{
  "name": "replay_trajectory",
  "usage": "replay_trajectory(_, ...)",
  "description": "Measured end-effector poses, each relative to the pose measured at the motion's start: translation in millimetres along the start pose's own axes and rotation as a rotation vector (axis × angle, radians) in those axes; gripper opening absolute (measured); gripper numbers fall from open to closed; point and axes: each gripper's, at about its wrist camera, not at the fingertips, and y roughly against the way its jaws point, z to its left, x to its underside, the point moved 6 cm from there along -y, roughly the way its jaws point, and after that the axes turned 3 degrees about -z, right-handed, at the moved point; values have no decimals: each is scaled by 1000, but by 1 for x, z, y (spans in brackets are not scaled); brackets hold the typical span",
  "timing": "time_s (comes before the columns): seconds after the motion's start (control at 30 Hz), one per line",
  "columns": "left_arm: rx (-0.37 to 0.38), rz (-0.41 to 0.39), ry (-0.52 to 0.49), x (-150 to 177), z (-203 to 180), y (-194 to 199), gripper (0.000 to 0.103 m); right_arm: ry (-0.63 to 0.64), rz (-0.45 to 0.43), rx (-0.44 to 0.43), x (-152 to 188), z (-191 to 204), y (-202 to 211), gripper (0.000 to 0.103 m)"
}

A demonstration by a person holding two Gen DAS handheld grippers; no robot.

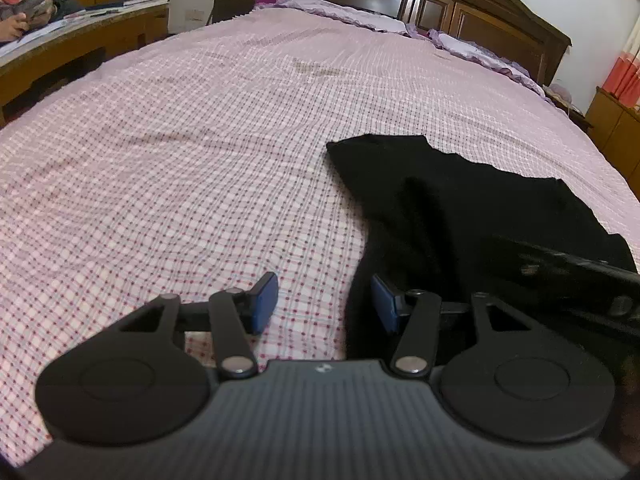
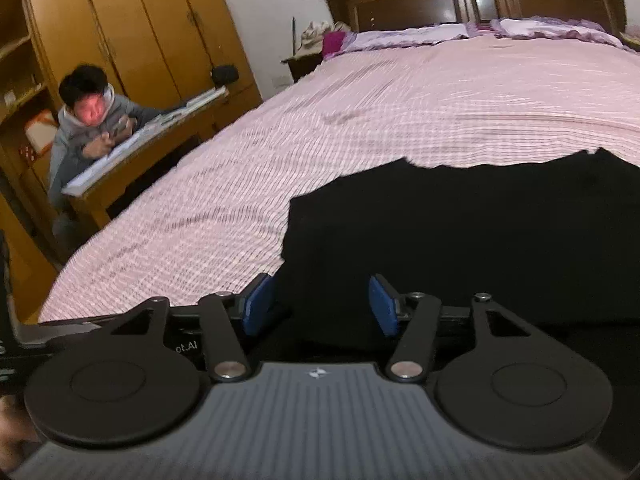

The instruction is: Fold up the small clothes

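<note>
A small black garment [image 1: 452, 204] lies spread on the pink checked bedsheet [image 1: 180, 152]; in the left wrist view it fills the right side. My left gripper [image 1: 324, 304] is open, low over the sheet at the garment's near left edge, with nothing between its blue pads [image 1: 264, 300]. The other gripper's black body [image 1: 576, 276] crosses the garment at the right. In the right wrist view the black garment [image 2: 480, 232] fills the lower right. My right gripper [image 2: 320, 304] is open just above the garment's near left corner, holding nothing.
A dark wooden headboard [image 2: 472, 0] and purple pillows [image 2: 420, 34] stand at the far end of the bed. A person [image 2: 92, 120] leans on a wooden desk [image 2: 132, 156] beside the bed's left side. Yellow wardrobes [image 2: 140, 28] stand behind. A cabinet [image 1: 616, 124] stands at the right.
</note>
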Motion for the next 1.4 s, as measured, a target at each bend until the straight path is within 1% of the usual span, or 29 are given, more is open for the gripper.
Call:
replay_trajectory(0.13,5,3,-14,4,0,-3,53,38,0,25,0,9,-19,63)
replay_trajectory(0.23,9,2,-19,6,0,-5,53,2,15,35,0,3,-33,62)
replay_trajectory(0.3,12,2,-18,6,1,-5,53,-5,24,67,1,-2,-42,59)
replay_trajectory(0.33,13,2,-17,7,1,-6,53,5,24,84,1,-5,-45,47)
replay_trajectory(0.37,14,1,-20,7,1,-6,53,19,20,100,1,-7,-47,37)
replay_trajectory(0.43,15,-1,-30,8,0,-5,53,16,16,109,-1,-13,-47,7)
replay_trajectory(0.47,15,-2,-30,8,0,-5,53,-5,12,98,-3,-16,-45,6)
replay_trajectory(0.6,5,-3,-23,6,-1,-3,53,-37,-54,86,-18,-26,-23,3)
replay_trajectory(0.73,-5,-7,-26,6,-4,1,53,-80,-93,78,-38,-46,7,3)
replay_trajectory(0.83,2,-9,-18,6,-8,4,53,-100,-132,103,-53,-70,32,3)
replay_trajectory(0.97,33,-26,9,3,-14,10,53,-132,-183,167,-64,-110,63,3)
replay_trajectory(1.07,52,-44,18,1,-22,15,53,-185,-203,215,-60,-144,80,3)
replay_trajectory(1.23,55,-54,4,1,-36,18,53,-272,-200,291,-38,-198,95,3)
replay_trajectory(1.4,61,-49,-19,5,-51,18,53,-283,-170,380,-16,-239,99,4)
